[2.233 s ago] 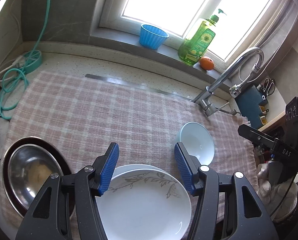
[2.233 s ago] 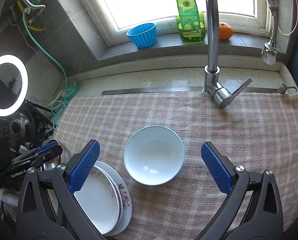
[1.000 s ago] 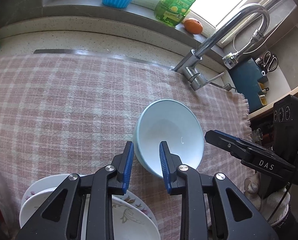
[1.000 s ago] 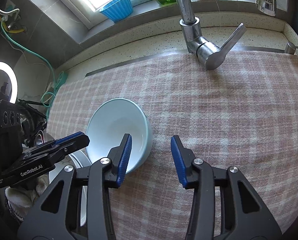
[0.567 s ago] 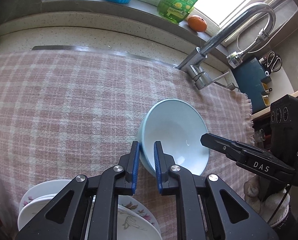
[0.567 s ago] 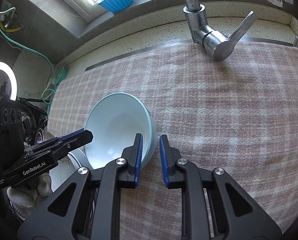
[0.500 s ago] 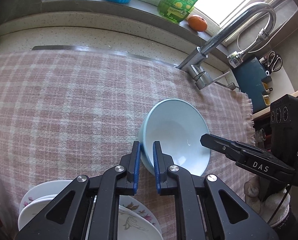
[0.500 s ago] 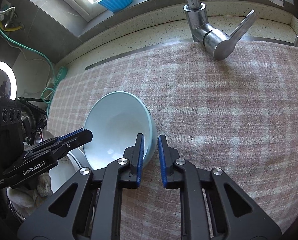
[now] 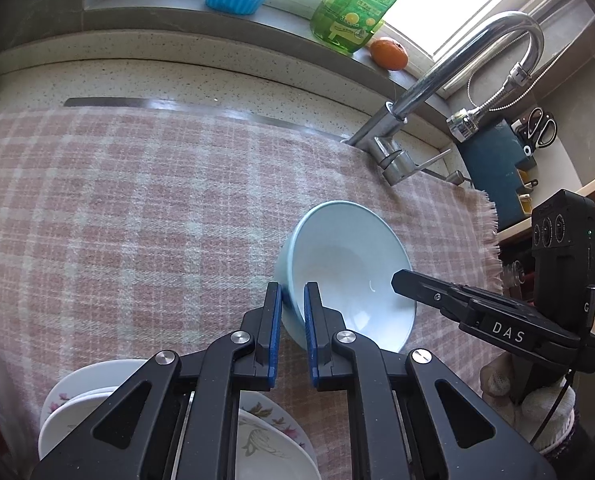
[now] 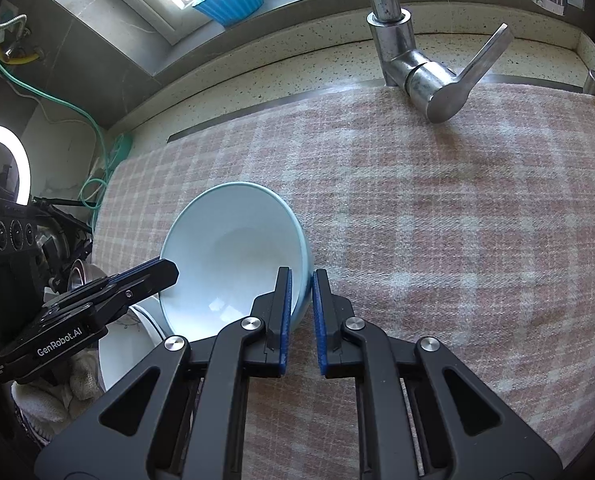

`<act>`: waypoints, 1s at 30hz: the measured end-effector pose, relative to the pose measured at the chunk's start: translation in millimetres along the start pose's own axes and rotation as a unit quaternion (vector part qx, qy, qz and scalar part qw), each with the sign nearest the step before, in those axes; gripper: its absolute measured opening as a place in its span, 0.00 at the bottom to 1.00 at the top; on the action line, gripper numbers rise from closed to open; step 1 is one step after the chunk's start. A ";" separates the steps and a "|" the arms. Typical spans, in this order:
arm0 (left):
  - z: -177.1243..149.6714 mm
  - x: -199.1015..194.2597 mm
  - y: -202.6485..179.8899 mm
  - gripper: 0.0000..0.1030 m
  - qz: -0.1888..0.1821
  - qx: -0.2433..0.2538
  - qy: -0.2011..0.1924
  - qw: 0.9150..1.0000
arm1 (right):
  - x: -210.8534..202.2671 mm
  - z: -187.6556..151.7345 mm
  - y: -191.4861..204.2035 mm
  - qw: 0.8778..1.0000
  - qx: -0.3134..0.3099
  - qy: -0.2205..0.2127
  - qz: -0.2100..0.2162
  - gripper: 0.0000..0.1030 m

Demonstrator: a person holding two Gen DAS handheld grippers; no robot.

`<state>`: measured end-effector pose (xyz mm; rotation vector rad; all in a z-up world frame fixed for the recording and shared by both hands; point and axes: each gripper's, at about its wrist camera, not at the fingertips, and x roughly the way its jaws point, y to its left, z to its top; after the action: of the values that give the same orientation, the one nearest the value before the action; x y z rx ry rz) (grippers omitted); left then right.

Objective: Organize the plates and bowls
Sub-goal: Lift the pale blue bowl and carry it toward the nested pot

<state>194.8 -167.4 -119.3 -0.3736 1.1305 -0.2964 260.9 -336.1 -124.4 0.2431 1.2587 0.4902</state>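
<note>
Pale blue bowl [image 9: 349,272] mid-frame, rim pinched both sides: my left gripper [image 9: 291,308] lower-left edge, my right gripper [image 10: 301,300] opposite edge. Plate stack [image 9: 109,392] lower left.

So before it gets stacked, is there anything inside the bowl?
The bowl looks empty and clean. One pad of each gripper, left and right, reaches inside and hides a strip of the inner wall. Both clamp the rim.
</note>
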 end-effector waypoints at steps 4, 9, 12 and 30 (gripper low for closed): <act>0.9 -8.3 0.7 0.09 -0.001 0.001 -0.008 1.000 | -6.2 1.7 7.1 1.000 -0.004 -0.005 0.002 0.10; 0.7 -21.2 4.7 0.09 -0.003 -0.003 -0.022 1.000 | -16.4 3.3 19.9 1.000 -0.011 -0.013 0.008 0.10; 0.1 -31.2 9.5 0.09 -0.006 -0.007 -0.030 0.999 | -22.8 4.4 31.6 1.000 -0.018 -0.017 0.011 0.10; -20.3 -112.0 58.9 0.09 0.002 -0.047 -0.098 0.994 | -33.3 -3.3 132.3 0.995 -0.083 -0.024 0.047 0.10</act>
<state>134.0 -70.9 -60.8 -0.4739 0.9536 -0.1990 221.3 -237.0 -39.4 0.1746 1.1557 0.6630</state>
